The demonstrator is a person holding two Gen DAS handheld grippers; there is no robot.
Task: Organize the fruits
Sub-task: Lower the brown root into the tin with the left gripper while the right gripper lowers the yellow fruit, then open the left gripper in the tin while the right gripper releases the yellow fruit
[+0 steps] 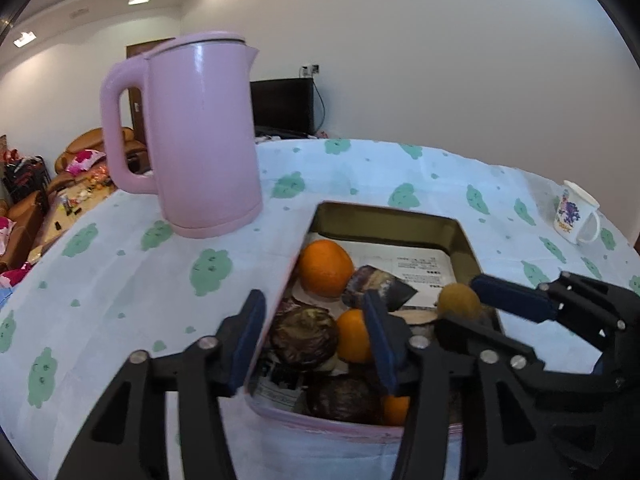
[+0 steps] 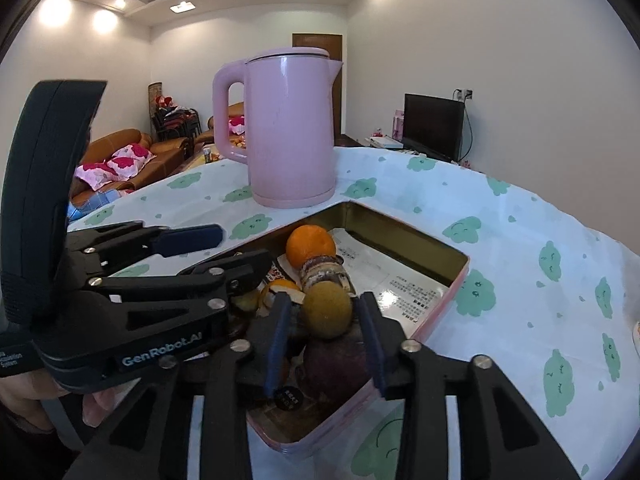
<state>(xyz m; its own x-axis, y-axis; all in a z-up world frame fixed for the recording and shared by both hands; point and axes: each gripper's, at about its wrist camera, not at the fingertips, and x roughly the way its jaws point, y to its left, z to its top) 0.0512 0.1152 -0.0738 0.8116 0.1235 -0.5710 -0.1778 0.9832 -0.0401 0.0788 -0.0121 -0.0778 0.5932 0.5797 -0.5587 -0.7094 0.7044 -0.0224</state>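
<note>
A pink rectangular tin (image 1: 394,213) (image 2: 436,312) on the table holds an orange (image 1: 325,267) (image 2: 311,246), a smaller orange (image 1: 352,335), dark purple fruits (image 1: 304,338) (image 2: 334,362), a yellow-brown round fruit (image 1: 459,301) (image 2: 327,310) and printed paper. My left gripper (image 1: 316,340) is open over the tin's near left corner, straddling its left wall. My right gripper (image 2: 325,340) is open around the yellow-brown fruit, its pads close on either side; in the left wrist view the right gripper (image 1: 460,308) reaches in from the right. The left gripper (image 2: 224,248) shows at the left in the right wrist view.
A pink electric kettle (image 1: 192,132) (image 2: 286,128) stands just behind the tin's far left corner. A white printed mug (image 1: 576,213) stands at the far right. The table (image 1: 120,264) has a white cloth with green shapes. Sofas and a monitor lie beyond.
</note>
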